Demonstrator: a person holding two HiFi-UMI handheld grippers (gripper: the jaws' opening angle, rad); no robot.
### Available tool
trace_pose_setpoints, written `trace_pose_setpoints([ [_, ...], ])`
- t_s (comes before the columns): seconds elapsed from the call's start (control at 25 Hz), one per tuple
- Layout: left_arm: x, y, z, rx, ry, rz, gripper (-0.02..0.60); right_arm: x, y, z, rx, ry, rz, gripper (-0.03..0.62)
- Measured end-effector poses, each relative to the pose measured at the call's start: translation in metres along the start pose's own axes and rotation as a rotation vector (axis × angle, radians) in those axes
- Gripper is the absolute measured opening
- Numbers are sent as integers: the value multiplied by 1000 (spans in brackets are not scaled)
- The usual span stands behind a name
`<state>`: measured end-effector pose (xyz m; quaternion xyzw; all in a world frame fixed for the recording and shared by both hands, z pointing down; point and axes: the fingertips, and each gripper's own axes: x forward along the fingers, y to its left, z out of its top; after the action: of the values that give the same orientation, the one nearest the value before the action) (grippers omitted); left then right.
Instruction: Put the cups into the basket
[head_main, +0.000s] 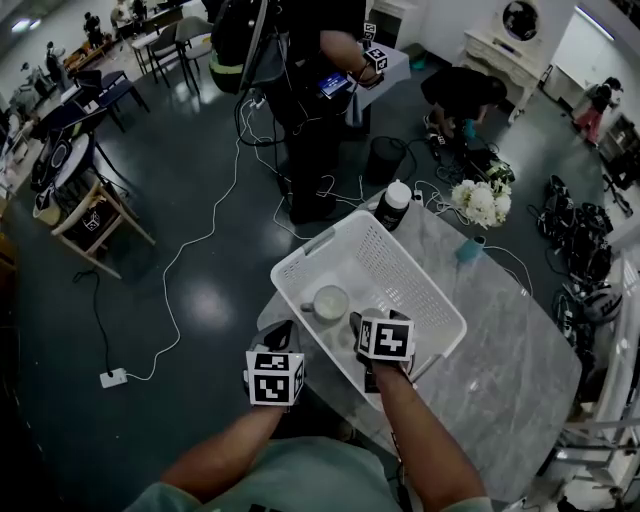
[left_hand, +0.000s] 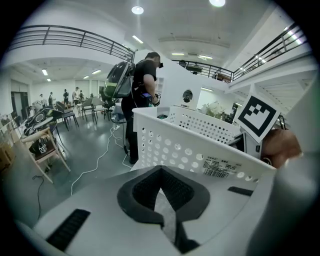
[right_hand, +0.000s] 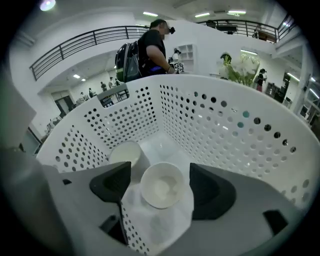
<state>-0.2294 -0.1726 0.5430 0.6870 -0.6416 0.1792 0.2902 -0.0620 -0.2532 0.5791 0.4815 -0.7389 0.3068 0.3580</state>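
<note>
A white perforated basket (head_main: 290, 262) stands on the marble table (head_main: 500, 350). Two white cups rest upright on its floor. In the head view one cup (head_main: 330, 302) shows plainly; the other is mostly hidden behind my right gripper (head_main: 362, 322). In the right gripper view the near cup (right_hand: 161, 184) lies below my right gripper (right_hand: 161, 196), whose jaws stand open on either side without touching it. The far cup (right_hand: 127, 152) sits by the basket wall (right_hand: 215, 120). My left gripper (head_main: 277, 332) (left_hand: 162, 192) is shut and empty, just outside the basket's near wall (left_hand: 180, 145).
A dark bottle with a white cap (head_main: 393, 203), white flowers (head_main: 480, 200) and a small teal object (head_main: 469, 250) stand at the table's far side. Cables trail over the floor. A person (head_main: 310, 100) stands beyond the table, and a wooden chair (head_main: 90, 220) is at left.
</note>
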Motion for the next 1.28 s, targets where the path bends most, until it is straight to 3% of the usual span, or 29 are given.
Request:
trace_pose_setpoints([
  [0.4, -28, -10, -2, -5, -43, 21, 2, -71, 17, 48, -21, -275, 96, 351],
  [0.6, -45, -20, -8, -6, -61, 26, 2, -118, 23, 49, -27, -383, 165, 344],
  [0.68, -53, -26, -8, -4, -71, 20, 2, -137, 24, 42, -52, -414, 169, 314],
  [0.84, -70, -42, -9, 6, -95, 1, 2, -167, 22, 17, -116, -459, 152, 168],
  [0.96, -81, -54, -11, 15, -111, -13, 2, -182, 19, -4, -155, -479, 134, 95],
  [1.28, -112, -97, -15, 36, -154, -74, 2, -209, 11, -44, -204, -514, 134, 23],
])
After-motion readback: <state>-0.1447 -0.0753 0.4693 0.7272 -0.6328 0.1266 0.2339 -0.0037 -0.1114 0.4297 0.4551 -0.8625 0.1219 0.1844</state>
